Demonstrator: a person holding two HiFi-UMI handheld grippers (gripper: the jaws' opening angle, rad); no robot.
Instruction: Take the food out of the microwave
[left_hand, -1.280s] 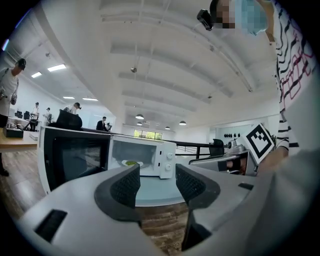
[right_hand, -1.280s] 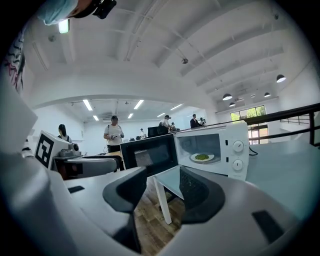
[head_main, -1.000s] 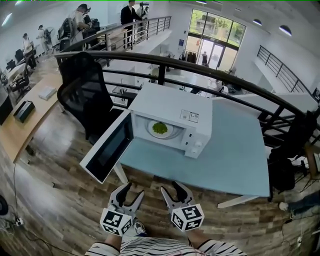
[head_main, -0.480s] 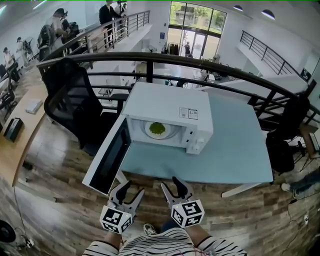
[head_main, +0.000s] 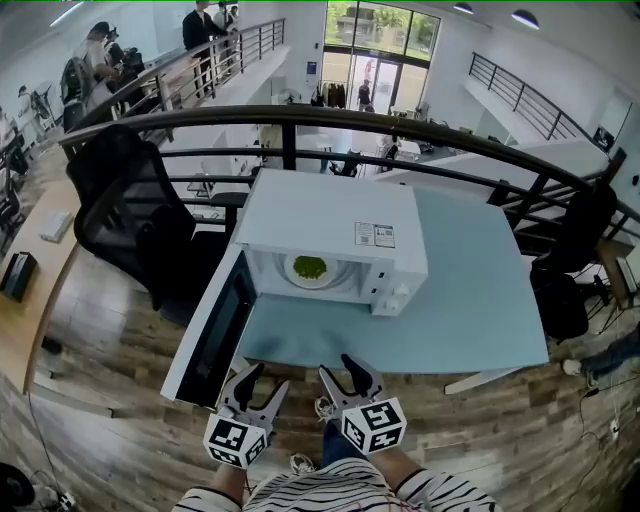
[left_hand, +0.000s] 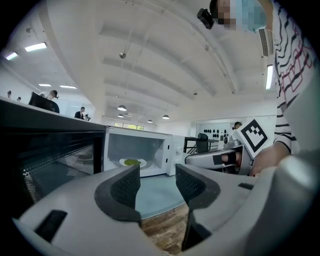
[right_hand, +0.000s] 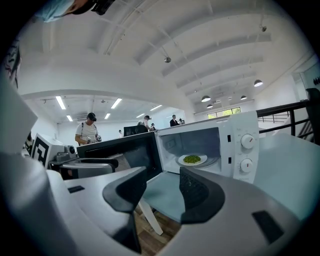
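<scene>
A white microwave (head_main: 330, 215) stands on a pale blue table (head_main: 480, 300) with its door (head_main: 210, 335) swung open to the left. Inside sits a white plate of green food (head_main: 309, 268), also visible as the plate of food (left_hand: 132, 162) in the left gripper view and the plate of food (right_hand: 192, 159) in the right gripper view. My left gripper (head_main: 258, 381) and right gripper (head_main: 345, 369) hover side by side over the floor, short of the table's near edge. Both are open with nothing between their jaws.
A black office chair (head_main: 130, 205) stands left of the microwave, beside the open door. A black railing (head_main: 400, 130) runs behind the table. Wooden floor (head_main: 120, 440) lies under me. People (head_main: 195, 25) stand at desks in the far background.
My view has moved closer to the table and slightly left; the microwave looks nearer. Both grippers keep their open pose and spot in the view.
</scene>
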